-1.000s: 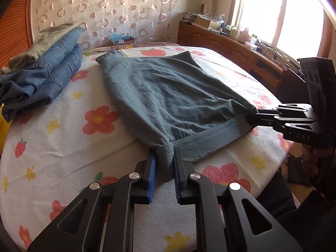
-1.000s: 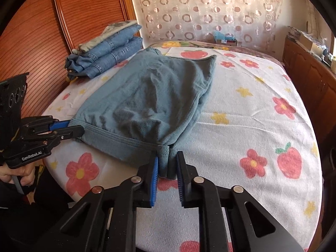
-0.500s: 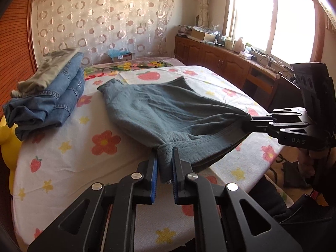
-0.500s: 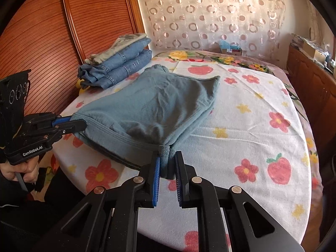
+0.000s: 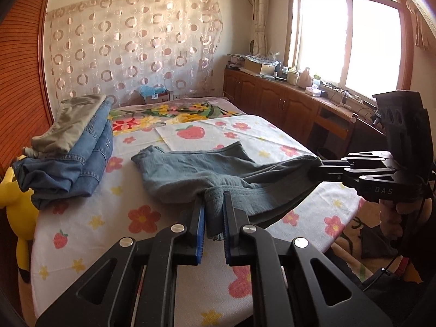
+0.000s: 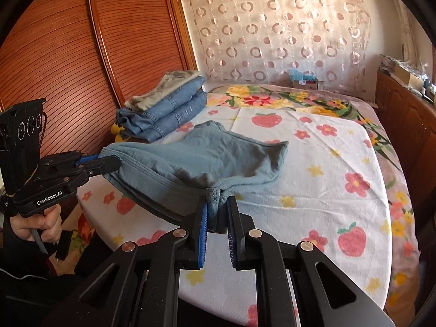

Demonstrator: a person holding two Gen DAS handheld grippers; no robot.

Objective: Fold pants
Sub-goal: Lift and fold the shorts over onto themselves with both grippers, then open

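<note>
Grey-blue pants (image 5: 196,166) hang by the waistband above the flowered bed sheet (image 5: 81,218), their far end resting on the bed. My left gripper (image 5: 214,204) is shut on one waistband corner. My right gripper (image 6: 218,204) is shut on the other corner and shows at the right of the left wrist view (image 5: 316,167). The pants (image 6: 218,155) sag between the two grippers. The left gripper shows at the left of the right wrist view (image 6: 109,160).
A stack of folded jeans (image 5: 68,160) with a khaki garment on top lies at the bed's left side, also in the right wrist view (image 6: 169,109). A yellow plush toy (image 5: 16,209) sits beside the bed. Wooden cabinets (image 5: 286,109) run along the right wall.
Both grippers have lifted the waistband up and back off the bed. The pants have been dragged toward the near edge and now hang slack between them.
</note>
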